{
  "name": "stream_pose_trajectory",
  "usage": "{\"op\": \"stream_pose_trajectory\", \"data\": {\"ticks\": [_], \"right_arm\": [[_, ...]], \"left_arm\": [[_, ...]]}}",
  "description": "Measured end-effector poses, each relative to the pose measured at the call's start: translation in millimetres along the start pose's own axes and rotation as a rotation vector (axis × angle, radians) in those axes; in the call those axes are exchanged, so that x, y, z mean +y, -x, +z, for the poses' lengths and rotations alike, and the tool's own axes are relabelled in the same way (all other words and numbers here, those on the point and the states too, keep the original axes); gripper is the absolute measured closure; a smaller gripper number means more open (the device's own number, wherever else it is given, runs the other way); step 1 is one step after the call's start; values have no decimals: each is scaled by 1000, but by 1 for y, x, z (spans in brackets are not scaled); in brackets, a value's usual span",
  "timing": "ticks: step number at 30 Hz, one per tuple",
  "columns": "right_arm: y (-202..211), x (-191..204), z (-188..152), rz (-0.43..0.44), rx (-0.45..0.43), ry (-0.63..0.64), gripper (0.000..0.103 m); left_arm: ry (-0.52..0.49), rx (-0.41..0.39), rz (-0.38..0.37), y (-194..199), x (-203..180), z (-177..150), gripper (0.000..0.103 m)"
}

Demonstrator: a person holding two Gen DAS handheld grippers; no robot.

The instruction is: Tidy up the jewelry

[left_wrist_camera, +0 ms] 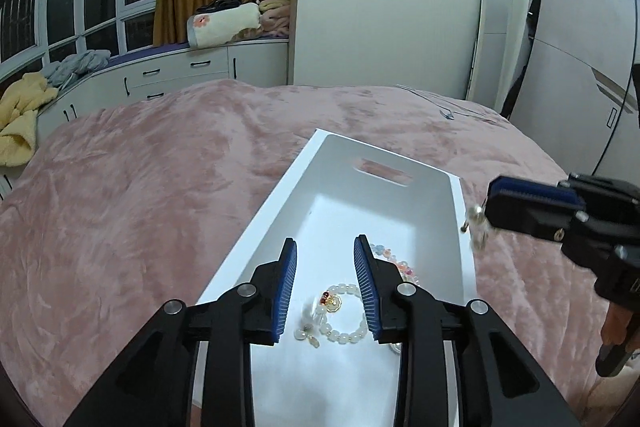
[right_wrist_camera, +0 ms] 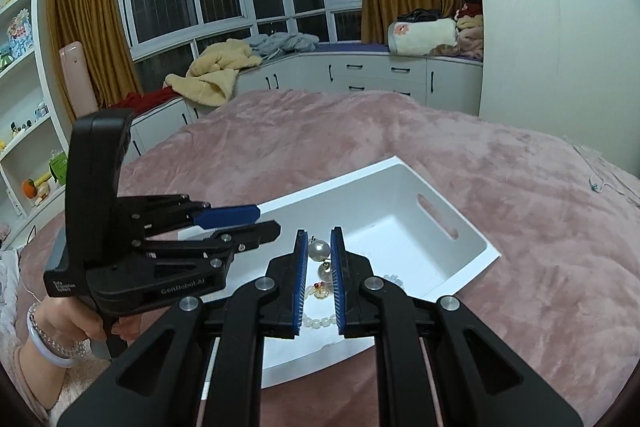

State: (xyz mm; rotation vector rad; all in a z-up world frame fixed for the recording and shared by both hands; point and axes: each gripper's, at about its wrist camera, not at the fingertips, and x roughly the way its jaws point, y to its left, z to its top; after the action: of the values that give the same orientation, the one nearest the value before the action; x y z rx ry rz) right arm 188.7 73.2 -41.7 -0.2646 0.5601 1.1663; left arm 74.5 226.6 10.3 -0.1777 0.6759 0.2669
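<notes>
A white bin (left_wrist_camera: 400, 203) (right_wrist_camera: 460, 227) lies on the pink bedspread. Inside it are a white bead bracelet (left_wrist_camera: 348, 335) (right_wrist_camera: 316, 321) with a red and gold charm and a pastel bead bracelet (left_wrist_camera: 400, 265). My left gripper (left_wrist_camera: 325, 251) (right_wrist_camera: 266, 221) is open and empty, hovering over the near end of the bin above the white bracelet. My right gripper (right_wrist_camera: 319, 243) (left_wrist_camera: 490, 199) is shut on a pearl earring (right_wrist_camera: 320, 251) (left_wrist_camera: 476, 223), held above the bin's right rim.
The pink bedspread (left_wrist_camera: 140, 187) surrounds the bin. A thin cord (left_wrist_camera: 448, 113) lies at the bed's far right. White drawers with piled blankets (right_wrist_camera: 224, 67) run along the windows. A shelf (right_wrist_camera: 20, 107) stands at the left. A wardrobe (left_wrist_camera: 572, 67) is on the right.
</notes>
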Motion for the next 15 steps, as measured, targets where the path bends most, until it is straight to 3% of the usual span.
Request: {"op": "stream_pose_trajectory", "data": {"ticks": [2,5,7,9,13,15], "right_arm": [[-1,-1,-2,6,6,-6,87],[0,0,-4,-11,-2,-3,60],[4,1,-6,-27,-10,14,55],[7,3,-6,-52,-22,25,42],[20,9,-9,-100,-47,59,29],[26,12,-10,-115,-55,68,21]], "left_arm": [[6,1,6,0,1,0,61],[13,-4,16,0,2,0,54],[19,-8,23,1,3,0,53],[29,-15,32,3,5,1,44],[38,-23,45,7,7,4,37],[44,-29,55,10,7,4,26]]}}
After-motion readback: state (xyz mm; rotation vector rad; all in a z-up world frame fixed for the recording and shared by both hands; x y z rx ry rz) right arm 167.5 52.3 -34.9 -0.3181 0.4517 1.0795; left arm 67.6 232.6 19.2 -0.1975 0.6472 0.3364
